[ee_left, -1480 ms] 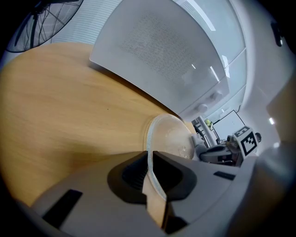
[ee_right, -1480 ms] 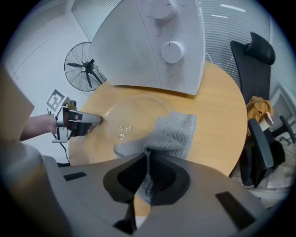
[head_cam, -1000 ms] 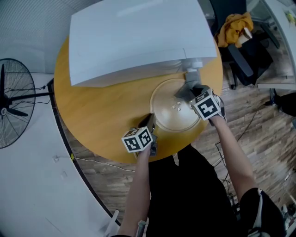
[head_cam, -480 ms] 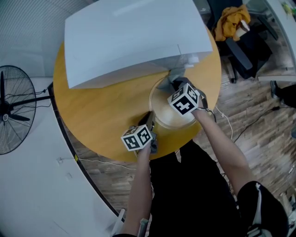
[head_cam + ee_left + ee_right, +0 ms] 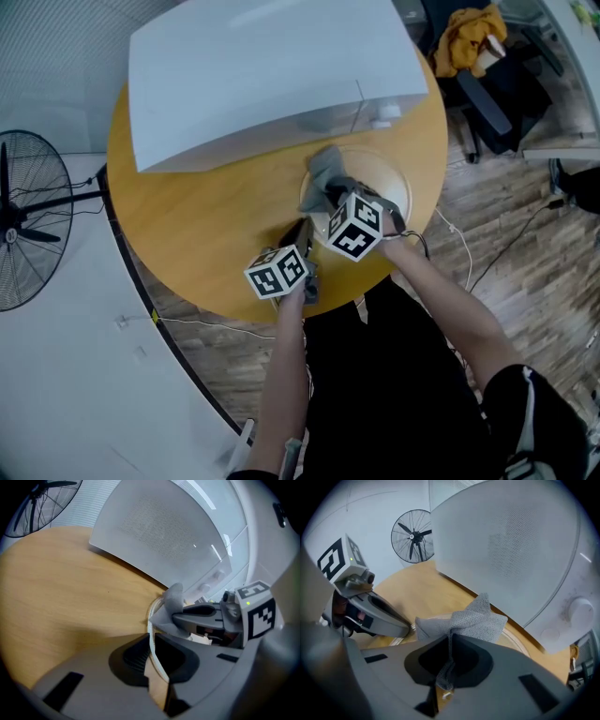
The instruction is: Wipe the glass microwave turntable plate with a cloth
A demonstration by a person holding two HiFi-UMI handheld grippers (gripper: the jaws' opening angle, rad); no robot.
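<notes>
- One glass plate (image 5: 386, 184) lies flat on the round wooden table (image 5: 206, 211), at about 4 o'clock on the tabletop in the head view and close to the person's edge.
- The left gripper (image 5: 300, 240) is closed on the plate's rim at about 8 o'clock. The rim runs between the jaws in its own view. This grip likely pins the plate so that rubbing does not spin or slide it.
- The right gripper (image 5: 449, 659) is clamped on a grey cloth (image 5: 465, 618). A pinched fold runs down between the jaws and the loose bulk bunches ahead of them.
- The cloth sits over the plate's 10 to 11 o'clock rim, just beside the left jaws, so the wiping seems to be working that sector.
- The white microwave (image 5: 262, 80) fills the plate's 12 o'clock side and nearly reaches its rim. Strokes that way have little room.
- Bare wood opens toward 9 o'clock. The table edge curves close from 3 to 6 o'clock, so a hard push there could shove the plate off.
- A floor fan (image 5: 26, 225) stands well apart at 9 o'clock.
</notes>
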